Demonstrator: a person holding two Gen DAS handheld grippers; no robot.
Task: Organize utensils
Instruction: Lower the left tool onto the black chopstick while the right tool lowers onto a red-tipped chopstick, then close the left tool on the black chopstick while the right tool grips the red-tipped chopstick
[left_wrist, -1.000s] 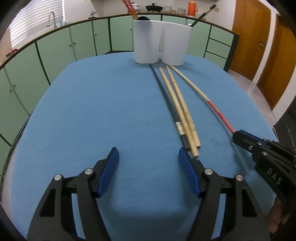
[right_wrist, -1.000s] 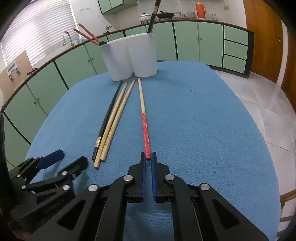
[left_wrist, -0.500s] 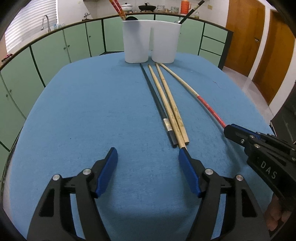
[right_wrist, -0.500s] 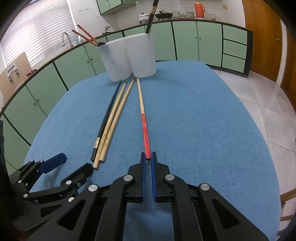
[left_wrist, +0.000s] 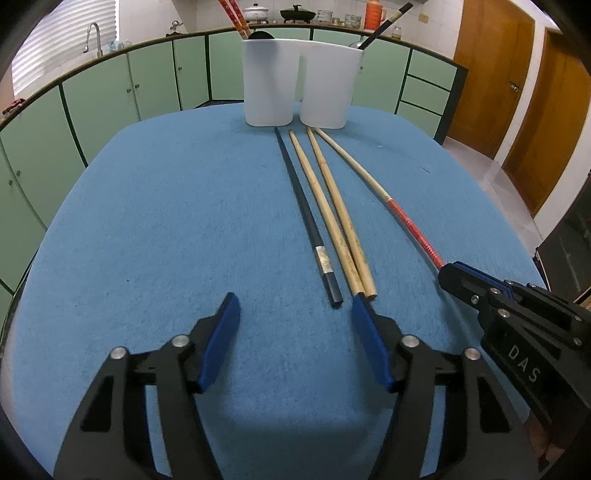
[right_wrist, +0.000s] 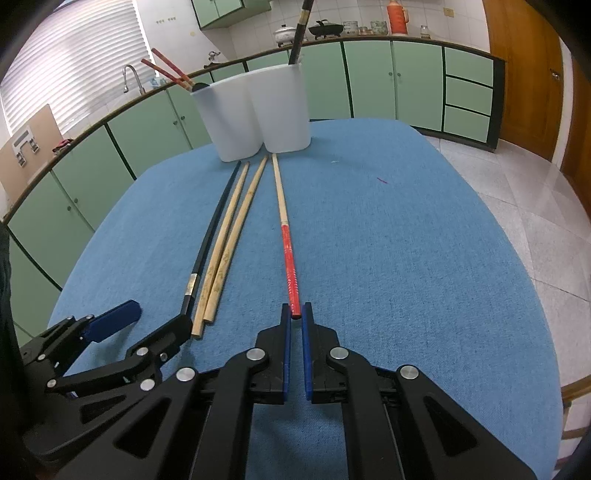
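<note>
Both tools differ: right hand-held gripper (right_wrist: 294, 316) pinches the red-ended chopstick (right_wrist: 289, 258); left hand-held gripper (left_wrist: 293, 314), empty, has just been narrowing toward the black chopstick (left_wrist: 308, 225).

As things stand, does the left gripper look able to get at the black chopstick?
Probably yes: the black chopstick lies just ahead of the open left gripper, with bare blue cloth between; the two bamboo chopsticks crowd its right side.

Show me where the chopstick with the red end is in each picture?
Left wrist view: the red-ended chopstick runs along the right, outermost of the four, into the right gripper.
Right wrist view: the chopstick runs up the middle from that gripper, shut on its red end.
Shared landmark: the white utensil holder.
</note>
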